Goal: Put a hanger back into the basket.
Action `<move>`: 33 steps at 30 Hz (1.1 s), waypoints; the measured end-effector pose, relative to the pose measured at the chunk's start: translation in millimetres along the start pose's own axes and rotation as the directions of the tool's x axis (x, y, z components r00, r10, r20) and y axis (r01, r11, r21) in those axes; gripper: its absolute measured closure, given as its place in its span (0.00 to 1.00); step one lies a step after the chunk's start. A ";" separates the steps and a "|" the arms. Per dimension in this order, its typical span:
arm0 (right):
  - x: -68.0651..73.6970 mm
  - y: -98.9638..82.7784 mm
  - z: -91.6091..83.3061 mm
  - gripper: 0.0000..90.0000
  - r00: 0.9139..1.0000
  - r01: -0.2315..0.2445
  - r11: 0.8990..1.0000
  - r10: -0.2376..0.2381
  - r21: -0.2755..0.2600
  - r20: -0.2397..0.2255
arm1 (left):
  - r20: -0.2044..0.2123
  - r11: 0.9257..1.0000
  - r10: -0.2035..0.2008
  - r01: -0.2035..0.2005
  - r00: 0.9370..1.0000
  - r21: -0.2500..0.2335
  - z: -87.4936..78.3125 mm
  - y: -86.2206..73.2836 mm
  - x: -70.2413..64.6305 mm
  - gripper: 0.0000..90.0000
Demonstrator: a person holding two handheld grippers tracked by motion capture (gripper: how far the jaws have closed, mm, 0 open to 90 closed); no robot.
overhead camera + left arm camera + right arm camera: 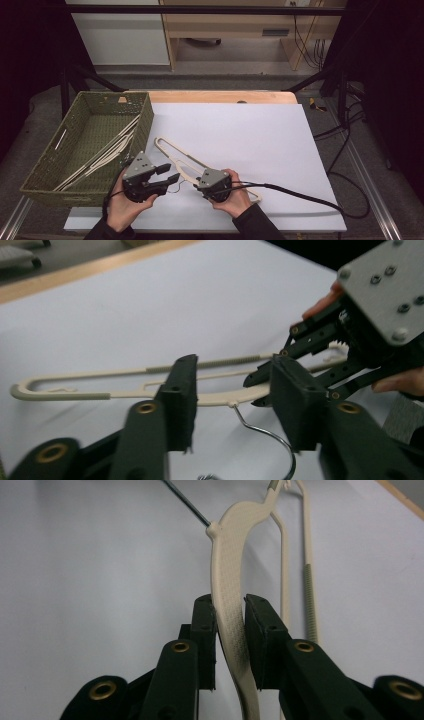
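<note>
Several cream hangers [102, 152] already lie in the woven basket [145, 125] at left. One hanger [182, 162] remains on the white table [260, 140], near the edge; the right gripper [230, 625] pinches its shoulder, while the left gripper [232, 395] stands open, holding nothing.

— What do we see behind the table [225, 96]?
— At top centre, a pale wooden desk [225, 25]; at upper left, a white cabinet [117, 35].
— And below?
— Grey floor [210, 80], with black cables [345, 145] trailing at right.
</note>
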State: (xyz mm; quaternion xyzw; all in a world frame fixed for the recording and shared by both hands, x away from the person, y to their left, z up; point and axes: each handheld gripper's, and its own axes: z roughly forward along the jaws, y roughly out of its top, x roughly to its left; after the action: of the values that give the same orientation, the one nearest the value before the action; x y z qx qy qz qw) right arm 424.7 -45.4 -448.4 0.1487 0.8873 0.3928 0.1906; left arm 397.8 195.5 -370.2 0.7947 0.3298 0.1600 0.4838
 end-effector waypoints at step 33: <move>-52.1 -0.8 -67.9 0.97 0.987 -0.140 0.983 0.149 -0.123 0.062 | 0.025 0.994 0.033 -0.030 0.999 -0.105 -8.8 -0.7 28.7 0.16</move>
State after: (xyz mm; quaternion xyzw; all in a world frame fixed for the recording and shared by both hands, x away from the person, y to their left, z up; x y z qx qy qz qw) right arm 439.7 -110.9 -395.4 0.2152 0.8420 0.4517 0.2016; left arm 413.4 221.0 -368.5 0.7755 0.3020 0.1739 0.5264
